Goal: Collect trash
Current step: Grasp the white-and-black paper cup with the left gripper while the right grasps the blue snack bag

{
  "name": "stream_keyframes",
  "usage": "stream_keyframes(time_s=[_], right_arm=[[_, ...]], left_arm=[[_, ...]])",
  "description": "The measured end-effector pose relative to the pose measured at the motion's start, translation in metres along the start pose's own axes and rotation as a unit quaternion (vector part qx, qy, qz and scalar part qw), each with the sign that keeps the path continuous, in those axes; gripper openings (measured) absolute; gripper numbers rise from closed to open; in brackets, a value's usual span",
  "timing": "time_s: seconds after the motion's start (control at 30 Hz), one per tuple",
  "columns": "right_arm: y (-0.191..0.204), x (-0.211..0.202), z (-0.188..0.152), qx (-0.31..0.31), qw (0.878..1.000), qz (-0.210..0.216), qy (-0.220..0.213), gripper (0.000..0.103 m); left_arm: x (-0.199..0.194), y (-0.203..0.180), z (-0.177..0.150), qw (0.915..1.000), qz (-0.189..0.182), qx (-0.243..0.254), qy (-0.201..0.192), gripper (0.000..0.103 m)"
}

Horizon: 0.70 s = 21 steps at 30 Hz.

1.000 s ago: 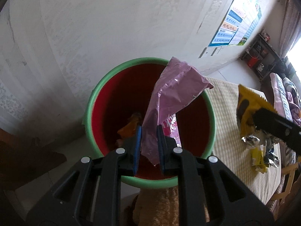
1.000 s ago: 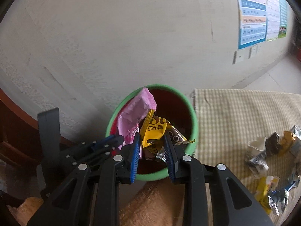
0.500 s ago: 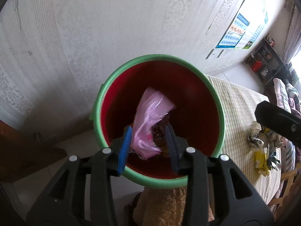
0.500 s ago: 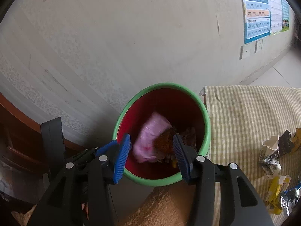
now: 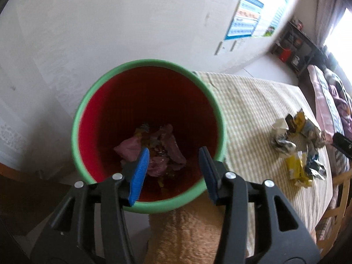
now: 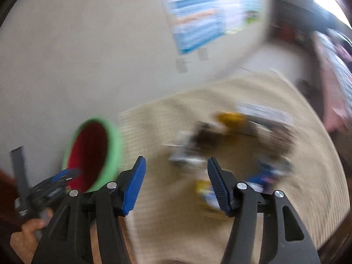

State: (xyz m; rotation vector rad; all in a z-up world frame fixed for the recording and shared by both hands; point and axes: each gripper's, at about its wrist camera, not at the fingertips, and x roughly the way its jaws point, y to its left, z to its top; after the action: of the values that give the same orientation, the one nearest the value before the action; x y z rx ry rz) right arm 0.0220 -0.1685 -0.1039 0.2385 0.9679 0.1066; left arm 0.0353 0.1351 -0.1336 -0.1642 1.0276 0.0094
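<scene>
A red bin with a green rim (image 5: 88, 101) stands beside the table; it also shows in the right wrist view (image 6: 114, 136). Pink and yellow wrappers (image 5: 154, 151) lie at its bottom. My left gripper (image 5: 173, 169) is open and empty above the bin. My right gripper (image 6: 176, 182) is open and empty over the table, facing a blurred pile of wrappers (image 6: 231, 143). The same pile (image 5: 297, 145) lies on the checked tablecloth (image 5: 248, 110) in the left wrist view.
A white wall with a blue poster (image 5: 244, 19) is behind the bin. A brown towel (image 5: 187, 235) hangs at the table's near edge. A shelf (image 5: 294, 46) and a bed (image 5: 330, 101) are at the far right.
Both grippers opened and let the pink and yellow wrappers fall into the bin. The right gripper then swung right toward the pile on the table. The left one stays over the bin.
</scene>
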Motion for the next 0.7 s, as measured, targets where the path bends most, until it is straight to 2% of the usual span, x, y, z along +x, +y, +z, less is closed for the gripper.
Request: stream_keyframes(time_s=[0.1,0.17,0.23,0.27,0.3,0.33,0.37,0.43,0.5,0.6,0.7], right_arm=[[-0.053,0.006,-0.022,0.092,0.995,-0.010,0.026,0.060],[-0.074,0.014,-0.038,0.139,0.989,0.004,0.042,0.060],[-0.086,0.025,-0.048,0.160,0.985,0.021,0.060,0.055],[-0.088,0.029,-0.050,0.163,0.984,0.028,0.064,0.052],[-0.090,0.033,-0.052,0.165,0.983,0.036,0.067,0.044],[-0.092,0.034,-0.053,0.170,0.982,0.045,0.068,0.030],[-0.093,0.033,-0.052,0.172,0.982,0.048,0.067,0.022],[-0.099,0.025,-0.052,0.167,0.983,0.050,0.051,0.017],[-0.100,0.011,-0.049,0.150,0.988,0.039,0.026,0.016],[-0.102,-0.005,-0.048,0.122,0.993,0.011,-0.001,0.016],[-0.106,-0.010,-0.054,0.107,0.994,-0.020,-0.010,0.017]], left_arm=[[0.002,-0.019,-0.001,0.9998,-0.005,0.020,0.007,0.045],[0.003,-0.040,-0.002,0.9991,-0.011,0.039,0.012,0.046],[0.004,-0.058,-0.002,0.9982,-0.019,0.053,0.017,0.047],[0.005,-0.069,-0.003,0.9975,-0.025,0.063,0.021,0.047],[0.005,-0.077,-0.003,0.9969,-0.030,0.069,0.024,0.048],[0.006,-0.087,-0.004,0.9959,-0.037,0.077,0.028,0.048],[0.006,-0.097,-0.005,0.9949,-0.043,0.086,0.031,0.048],[0.008,-0.114,-0.007,0.9930,-0.051,0.101,0.036,0.048],[0.013,-0.132,-0.007,0.9905,-0.057,0.118,0.041,0.048],[0.023,-0.156,-0.003,0.9876,-0.071,0.131,0.047,0.048],[0.040,-0.181,0.005,0.9861,-0.077,0.140,0.046,0.048]])
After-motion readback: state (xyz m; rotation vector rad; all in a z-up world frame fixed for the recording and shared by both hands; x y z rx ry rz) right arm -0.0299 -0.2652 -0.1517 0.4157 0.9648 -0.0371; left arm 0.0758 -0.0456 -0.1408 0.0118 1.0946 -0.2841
